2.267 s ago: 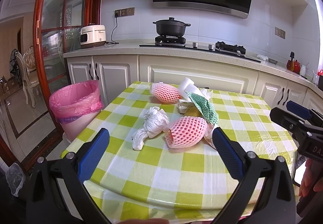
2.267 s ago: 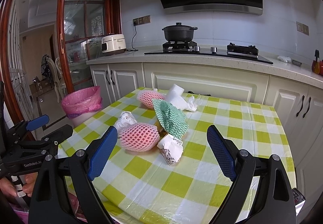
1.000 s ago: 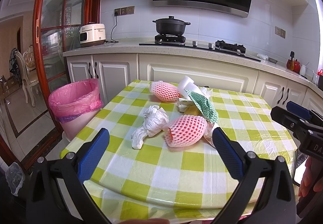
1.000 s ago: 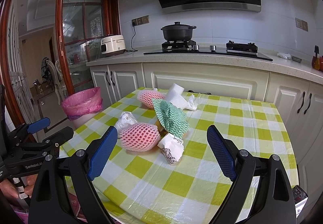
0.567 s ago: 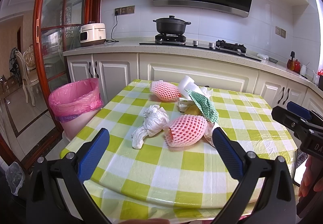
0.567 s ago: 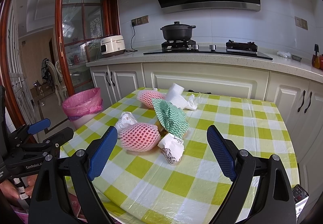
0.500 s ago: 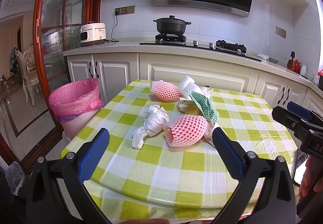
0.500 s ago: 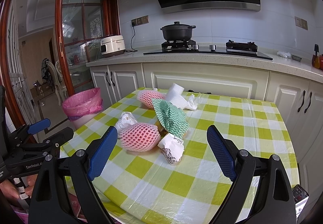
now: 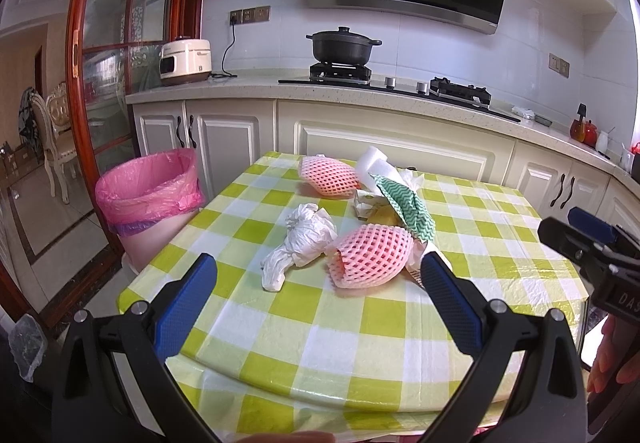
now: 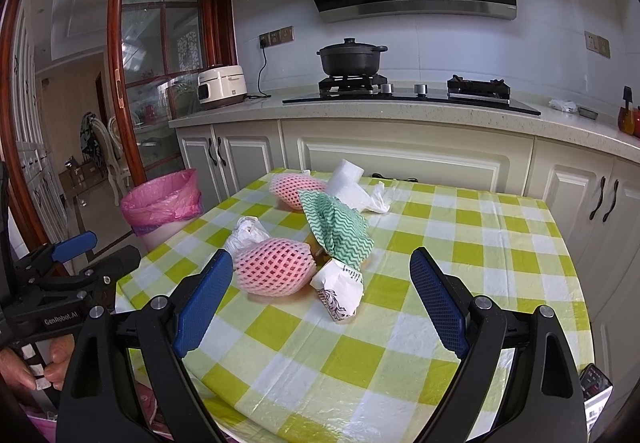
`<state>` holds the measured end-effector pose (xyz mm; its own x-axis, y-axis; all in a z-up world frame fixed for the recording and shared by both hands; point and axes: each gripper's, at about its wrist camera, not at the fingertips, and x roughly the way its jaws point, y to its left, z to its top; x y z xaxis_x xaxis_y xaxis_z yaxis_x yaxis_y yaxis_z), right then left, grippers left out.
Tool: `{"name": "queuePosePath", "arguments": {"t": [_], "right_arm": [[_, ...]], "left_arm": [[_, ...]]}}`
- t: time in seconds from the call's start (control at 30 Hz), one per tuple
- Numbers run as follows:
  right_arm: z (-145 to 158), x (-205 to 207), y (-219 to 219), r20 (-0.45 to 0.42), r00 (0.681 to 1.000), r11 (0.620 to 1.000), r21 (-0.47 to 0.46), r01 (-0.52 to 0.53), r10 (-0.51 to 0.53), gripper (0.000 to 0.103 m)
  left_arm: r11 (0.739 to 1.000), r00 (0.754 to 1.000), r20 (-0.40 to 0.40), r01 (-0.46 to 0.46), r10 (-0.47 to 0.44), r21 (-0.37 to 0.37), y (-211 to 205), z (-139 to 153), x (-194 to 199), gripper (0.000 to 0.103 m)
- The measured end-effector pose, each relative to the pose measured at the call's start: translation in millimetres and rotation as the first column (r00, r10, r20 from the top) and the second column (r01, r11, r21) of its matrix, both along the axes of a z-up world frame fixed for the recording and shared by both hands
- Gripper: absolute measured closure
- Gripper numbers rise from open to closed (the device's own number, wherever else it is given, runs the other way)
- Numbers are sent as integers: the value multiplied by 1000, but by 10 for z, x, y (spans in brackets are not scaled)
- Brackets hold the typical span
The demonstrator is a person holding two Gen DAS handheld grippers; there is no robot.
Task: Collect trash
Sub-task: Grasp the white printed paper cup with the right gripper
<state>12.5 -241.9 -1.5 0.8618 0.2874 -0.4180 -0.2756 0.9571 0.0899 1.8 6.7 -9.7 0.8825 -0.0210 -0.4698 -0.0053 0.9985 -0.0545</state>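
**Trash lying in a heap on the checked table, both grippers hovering wide open**

Standing in front of the kitchen cabinets, wearing a green-and-white checked cloth: table (image 9: 248,307). Serving as the landmark from here on.

Sitting on the floor just off the table's left edge, lined with a pink bag and gaping open: trash bin (image 9: 149,199).

Hanging over the table's near edge with blue pads spread far apart and nothing between them: left gripper (image 9: 318,277). Hovering likewise over the near edge, further right, jaws equally wide and gripping nothing: right gripper (image 10: 322,275). Showing at the table's right side in the left wrist view, with fingertips of a hand below it; the left one showing at the table's left side in the right wrist view.

Lying near the table's middle, closest to the grippers: pink foam net (image 9: 370,257). Resting toward the table's far edge: second pink foam net (image 9: 328,174).

Draping over the heap at the table's middle, just behind the nearer net: green zigzag cloth (image 10: 336,225).

Lying just left of the nearer net, touching it: crumpled white plastic bag (image 9: 302,239).

Leaning at the far edge beside the second net: white foam sheet (image 10: 348,179).

Lying on its side just right of the nearer net, under the cloth's lower edge: crushed paper cup (image 10: 340,289).
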Motion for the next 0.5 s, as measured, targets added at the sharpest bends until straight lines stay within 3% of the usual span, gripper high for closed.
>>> {"name": "queuePosePath", "arguments": {"t": [0.23, 0.5], "right_arm": [[-204, 170, 27, -60, 998, 1000, -15, 9, -10, 18], [-526, 560, 62, -148, 989, 999, -46, 8, -14, 18]], "left_arm": [[999, 998, -45, 38, -40, -25, 173, -71, 239, 5], [1000, 995, -104, 6, -3, 25, 383, -321, 692, 5]]}}
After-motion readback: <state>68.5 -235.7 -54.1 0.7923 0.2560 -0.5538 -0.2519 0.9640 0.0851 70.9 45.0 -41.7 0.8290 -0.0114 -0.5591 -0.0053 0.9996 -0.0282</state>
